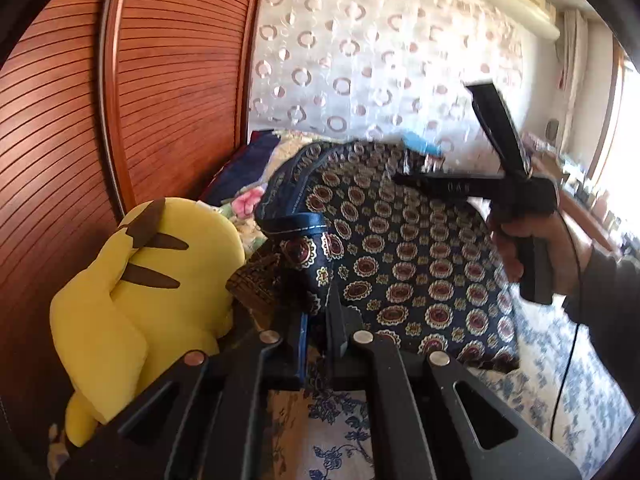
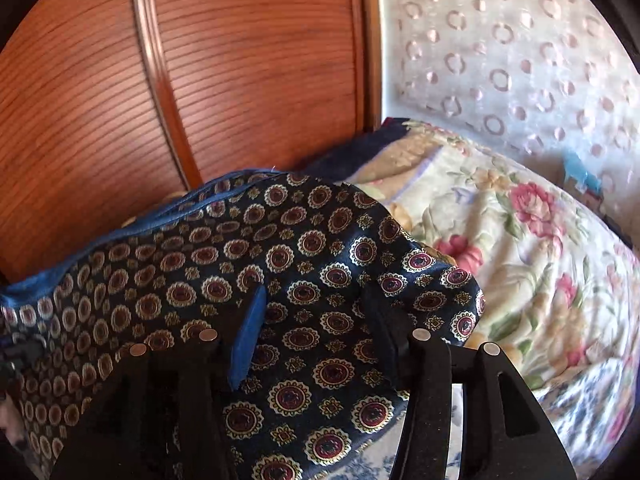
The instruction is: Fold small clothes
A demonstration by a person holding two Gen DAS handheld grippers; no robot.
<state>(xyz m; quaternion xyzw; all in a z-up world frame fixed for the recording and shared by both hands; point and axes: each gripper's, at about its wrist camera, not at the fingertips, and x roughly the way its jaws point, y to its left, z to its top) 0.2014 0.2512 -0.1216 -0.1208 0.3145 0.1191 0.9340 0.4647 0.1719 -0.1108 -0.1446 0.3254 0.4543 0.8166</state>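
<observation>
Bedroom setup: slatted wooden wardrobe doors (image 1: 160, 80) on one side, a sheer curtain (image 1: 360, 60) with ring shapes next to them, and a bed (image 1: 340, 432) with a blue-and-white floral sheet underneath everything.

Landmark for this one is the yellow plush toy (image 1: 140, 300) sitting against the wardrobe. Right beside it, on the side away from the wardrobe, is the task item: a navy garment with a gold and maroon medallion print (image 1: 400, 248), held up off the bed so it drapes. It has a plain blue trim along its top edge. Behind the plush and the garment there's a cream floral blanket (image 2: 500, 240) piled against the curtain.

Left tongs (image 1: 320, 320) are clamped tight on a lower bunch of the garment, just beside the plush, with fabric pinched between the pads. Right tongs (image 2: 316, 332) are on the far side of the garment from the plush. Their jaws stand apart, with the patterned cloth lying loose between and under them, and I can't see the pads pressing on it. In the left wrist view you can see the person's hand (image 1: 532, 248) wrapped around the right tongs' handle, with a dark sleeve and a thin cable trailing down.
</observation>
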